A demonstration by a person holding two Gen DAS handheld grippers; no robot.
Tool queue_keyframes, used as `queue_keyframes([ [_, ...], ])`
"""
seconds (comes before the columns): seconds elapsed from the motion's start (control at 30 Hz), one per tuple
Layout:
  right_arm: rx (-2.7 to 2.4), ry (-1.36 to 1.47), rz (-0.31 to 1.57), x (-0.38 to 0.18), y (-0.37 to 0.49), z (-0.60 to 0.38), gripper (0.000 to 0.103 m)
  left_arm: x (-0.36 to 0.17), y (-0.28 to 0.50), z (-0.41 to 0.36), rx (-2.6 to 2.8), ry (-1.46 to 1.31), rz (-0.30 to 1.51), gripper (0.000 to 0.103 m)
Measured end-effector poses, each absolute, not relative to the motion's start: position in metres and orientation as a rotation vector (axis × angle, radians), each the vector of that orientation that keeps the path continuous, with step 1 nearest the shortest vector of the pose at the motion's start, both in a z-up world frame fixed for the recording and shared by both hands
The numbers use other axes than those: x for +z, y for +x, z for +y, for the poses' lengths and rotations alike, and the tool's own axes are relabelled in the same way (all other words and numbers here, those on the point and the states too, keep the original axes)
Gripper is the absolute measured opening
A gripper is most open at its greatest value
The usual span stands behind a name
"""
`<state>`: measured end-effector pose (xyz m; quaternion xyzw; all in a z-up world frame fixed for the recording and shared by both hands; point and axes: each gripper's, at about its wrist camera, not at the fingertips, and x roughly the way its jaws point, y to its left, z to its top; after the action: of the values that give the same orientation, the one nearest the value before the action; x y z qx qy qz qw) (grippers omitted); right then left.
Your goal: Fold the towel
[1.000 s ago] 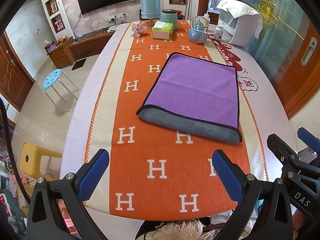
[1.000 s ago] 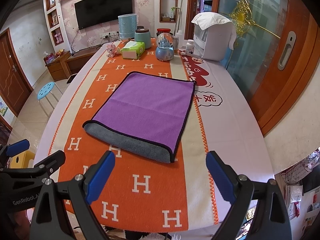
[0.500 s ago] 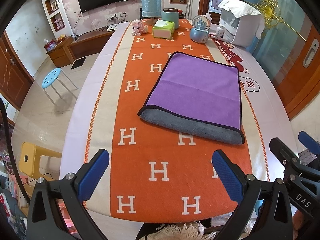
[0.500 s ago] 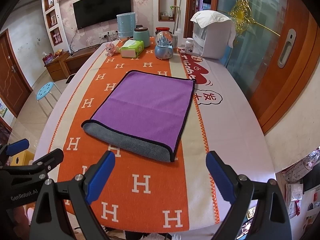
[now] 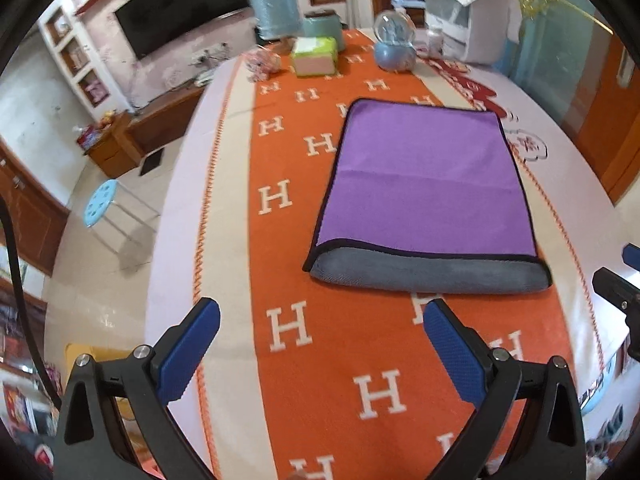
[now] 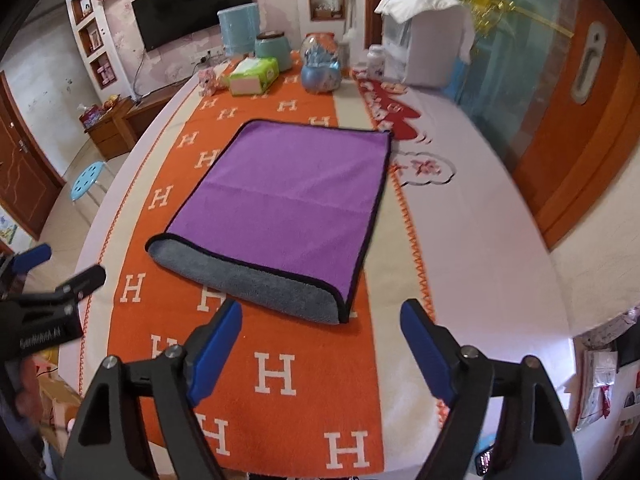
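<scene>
A purple towel (image 5: 428,184) with a grey underside and black trim lies folded once on the orange H-patterned table runner (image 5: 320,340); its grey fold faces me. It also shows in the right wrist view (image 6: 288,200). My left gripper (image 5: 320,332) is open and empty, above the runner just short of the towel's near left corner. My right gripper (image 6: 320,332) is open and empty, just short of the towel's near right corner. Each gripper shows at the edge of the other's view.
At the table's far end stand a green tissue box (image 5: 314,56), a snow globe (image 5: 394,46), a teal jar (image 6: 276,50), a small pink toy (image 6: 208,78) and a white covered appliance (image 6: 424,36). A blue stool (image 5: 100,204) stands on the floor left.
Both grippers have moved forward toward the towel's near edge, so the towel looks larger and closer. The towel has not moved. Both jaws stay open.
</scene>
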<state>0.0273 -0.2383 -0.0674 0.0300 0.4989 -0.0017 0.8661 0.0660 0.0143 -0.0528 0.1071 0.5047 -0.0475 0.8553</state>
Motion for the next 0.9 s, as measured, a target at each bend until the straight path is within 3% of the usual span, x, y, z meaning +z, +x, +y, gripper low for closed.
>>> queue_keyframes([
  [0.2,0.068,0.069,1.090,-0.104,0.045,-0.243,0.063,-0.089,0.110,0.023,-0.197,0.237,1.144,0.095],
  [0.47,0.117,0.081,1.103,-0.127,0.061,-0.252,0.058,-0.121,0.147,0.025,-0.323,0.247,1.193,0.092],
  [0.9,0.261,0.059,1.192,-0.164,0.084,-0.261,0.025,-0.157,0.188,0.029,-0.543,0.243,1.307,0.052],
])
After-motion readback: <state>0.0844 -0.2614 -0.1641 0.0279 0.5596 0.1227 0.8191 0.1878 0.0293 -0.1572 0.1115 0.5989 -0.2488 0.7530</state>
